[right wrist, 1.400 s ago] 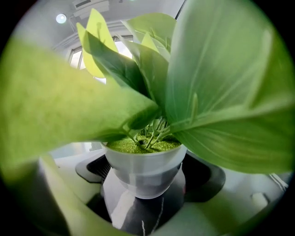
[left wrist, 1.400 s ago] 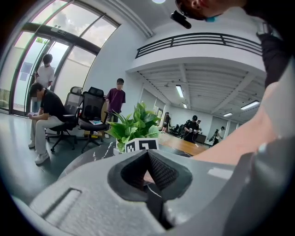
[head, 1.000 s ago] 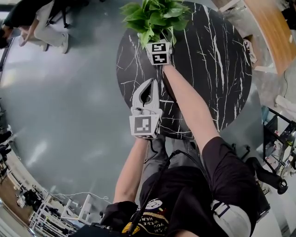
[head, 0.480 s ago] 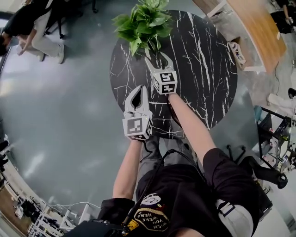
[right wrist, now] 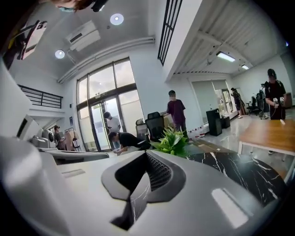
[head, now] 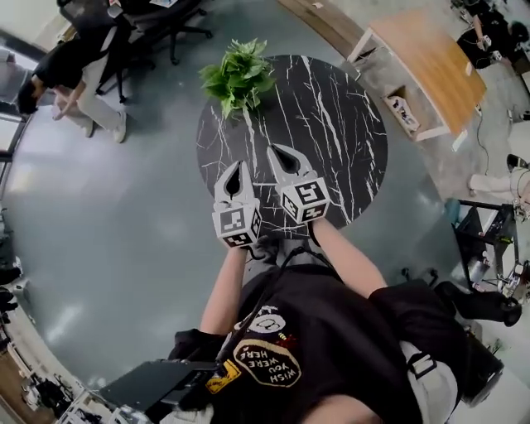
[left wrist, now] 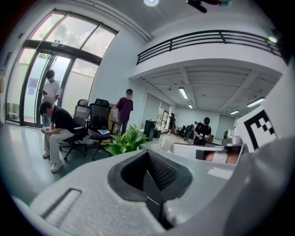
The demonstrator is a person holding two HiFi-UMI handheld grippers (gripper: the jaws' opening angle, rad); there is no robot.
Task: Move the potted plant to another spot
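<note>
The potted plant (head: pixel 238 76), with bushy green leaves, stands at the far left edge of the round black marble table (head: pixel 339 124). Nothing holds it. My left gripper (head: pixel 233 166) and right gripper (head: pixel 282 151) hover side by side over the table's near edge, close to my body and well short of the plant. Both are shut with nothing between the jaws; the right jaws have just been closing. The plant (left wrist: pixel 126 140) shows beyond the closed left gripper (left wrist: pixel 150 193). In the right gripper view the plant (right wrist: pixel 174 140) also lies ahead of the right gripper (right wrist: pixel 133 198).
A person sits bent forward on an office chair (head: pixel 79 66) left of the table, with other black chairs (head: pixel 157 16) behind. A wooden table (head: pixel 431 58) stands at the upper right. Dark equipment (head: pixel 489 248) crowds the right side. Several people stand in the background.
The right gripper left the plant's pot, drew back towards my body, rose, and its jaws went from open to shut. The left gripper rose too. The plant stayed on the table.
</note>
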